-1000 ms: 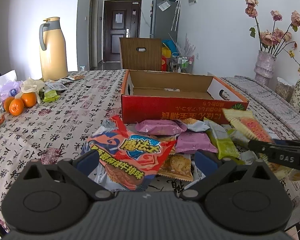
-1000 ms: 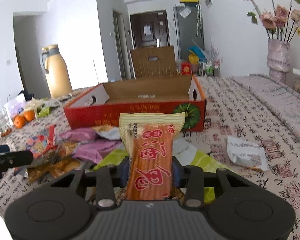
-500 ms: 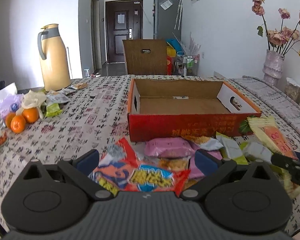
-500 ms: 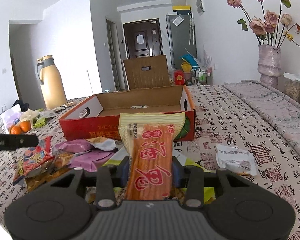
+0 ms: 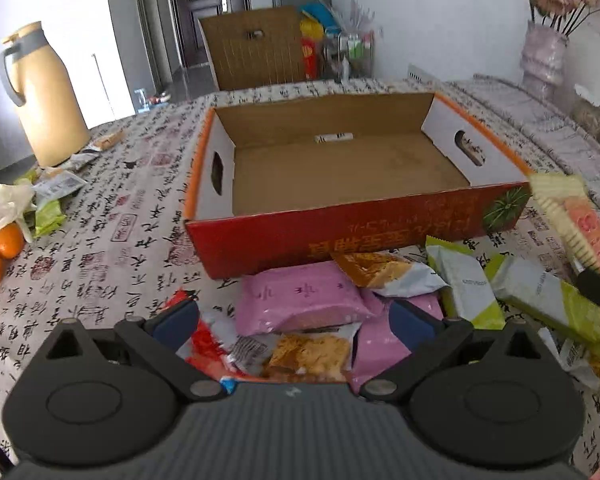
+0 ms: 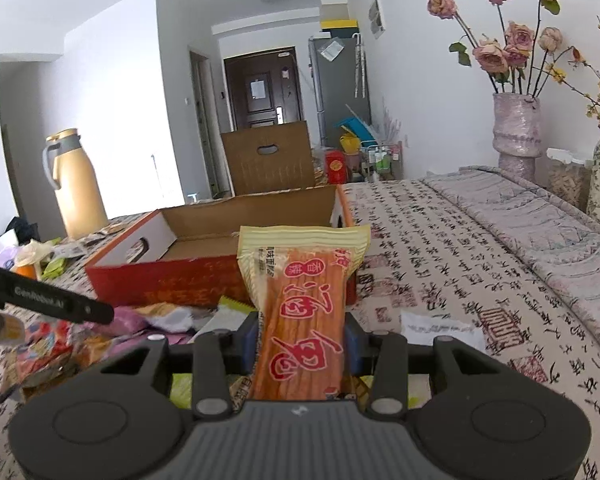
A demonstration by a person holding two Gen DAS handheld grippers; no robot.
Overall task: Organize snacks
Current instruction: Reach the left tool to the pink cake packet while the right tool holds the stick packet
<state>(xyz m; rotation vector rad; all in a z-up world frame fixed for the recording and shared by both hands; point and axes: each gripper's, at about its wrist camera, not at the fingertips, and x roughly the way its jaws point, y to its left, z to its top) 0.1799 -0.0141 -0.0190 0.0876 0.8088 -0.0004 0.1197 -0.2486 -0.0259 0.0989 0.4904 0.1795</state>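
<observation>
An open red cardboard box (image 5: 340,236) (image 6: 164,276) lies empty on the patterned tablecloth. In front of it is a pile of snacks: a pink packet (image 5: 300,296), a brown cracker packet (image 5: 312,354), a red bag (image 5: 204,340) and green-and-white packets (image 5: 464,284). My left gripper (image 5: 292,324) hovers open over this pile, its blue pads (image 5: 176,322) wide apart on either side of the pink and cracker packets. My right gripper (image 6: 302,340) is shut on a long orange-and-yellow packet (image 6: 304,312) (image 5: 576,216), held upright just before the box's right corner.
A tan thermos jug (image 5: 44,92) and oranges (image 5: 4,240) stand at the table's left. Vases of dried roses (image 6: 516,128) stand at the right. A brown carton (image 5: 256,48) stands behind the table. A white wrapper (image 6: 440,328) lies right of the pile.
My left gripper has moved forward over the pile toward the box and tipped downward; the red bag now lies under its left finger. My right gripper has edged closer to the box with the packet.
</observation>
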